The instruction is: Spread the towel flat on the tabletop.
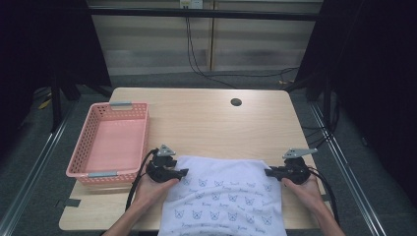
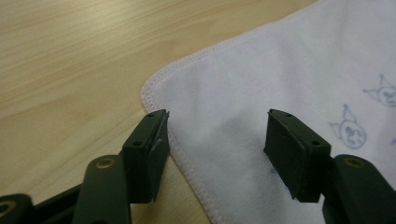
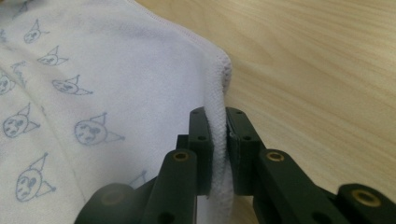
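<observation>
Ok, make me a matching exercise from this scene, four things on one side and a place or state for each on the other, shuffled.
Things:
1. left tongs
2. right tongs
3. basket
4. white cloth

States:
A. pink, on the table's left side
B. open over a cloth corner
C. spread at the table's near edge
D. shut on the cloth's hem

Pairs: 1-B, 2-D, 3-A, 4-C
</observation>
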Tool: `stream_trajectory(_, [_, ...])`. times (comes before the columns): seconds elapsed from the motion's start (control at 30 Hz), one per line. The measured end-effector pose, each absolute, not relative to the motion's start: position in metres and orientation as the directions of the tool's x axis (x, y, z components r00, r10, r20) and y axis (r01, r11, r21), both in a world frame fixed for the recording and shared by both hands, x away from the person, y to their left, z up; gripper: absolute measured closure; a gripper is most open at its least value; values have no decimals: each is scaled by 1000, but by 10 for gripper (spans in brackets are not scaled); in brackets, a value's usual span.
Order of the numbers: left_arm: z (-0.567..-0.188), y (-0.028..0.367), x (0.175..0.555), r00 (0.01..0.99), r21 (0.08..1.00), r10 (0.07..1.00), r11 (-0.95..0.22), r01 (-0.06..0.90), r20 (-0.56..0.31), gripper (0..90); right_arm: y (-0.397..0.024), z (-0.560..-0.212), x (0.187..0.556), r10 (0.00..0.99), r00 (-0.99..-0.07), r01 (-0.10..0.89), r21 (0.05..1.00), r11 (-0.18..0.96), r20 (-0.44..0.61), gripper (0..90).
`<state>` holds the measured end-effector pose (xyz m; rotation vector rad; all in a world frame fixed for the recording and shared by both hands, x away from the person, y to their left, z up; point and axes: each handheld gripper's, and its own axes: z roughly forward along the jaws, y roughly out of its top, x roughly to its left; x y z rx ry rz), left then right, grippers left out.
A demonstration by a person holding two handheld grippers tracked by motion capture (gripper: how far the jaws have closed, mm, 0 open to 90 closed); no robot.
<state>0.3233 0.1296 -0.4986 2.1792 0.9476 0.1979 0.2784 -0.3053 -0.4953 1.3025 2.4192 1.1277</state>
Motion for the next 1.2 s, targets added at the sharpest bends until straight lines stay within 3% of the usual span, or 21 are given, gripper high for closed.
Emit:
stream_trajectory(0.17, [-499,128,324,706,691,697,-449,566,-125,389,-305,-496,279,774,-604,645,689,332,192,825])
stream_trajectory(0.27, [-500,125,326,709,695,702,-475,539,-70,447,-304,-497,280,773,-603,652,680,334,198,826])
stream_trajectory(0.37, [-499,122,328,725,695,685,-492,525,-64,697,-304,-497,281,774,-602,652,682,332,199,827])
stream_trajectory(0.43, [-499,116,328,755,691,647,-497,525,-109,840,-306,-495,282,766,-605,648,694,313,219,829])
stream_trajectory(0.47, [-499,116,328,755,691,647,-497,525,-109,863,-306,-495,282,766,-605,648,694,313,219,829])
stream_trajectory(0.53, [-500,116,331,755,684,629,-470,558,-184,871,-307,-491,282,762,-603,646,704,295,235,830])
stream_trajectory(0.8, [-470,123,330,754,760,594,-342,552,-280,874,-317,-468,288,751,-603,609,763,215,269,832])
stream_trajectory(0.93, [-437,126,335,779,808,578,-325,492,-242,874,-320,-446,294,748,-609,572,799,185,262,834])
stream_trajectory(1.2, [-408,136,356,785,838,579,-298,457,-222,874,-322,-419,309,752,-609,535,830,157,250,834])
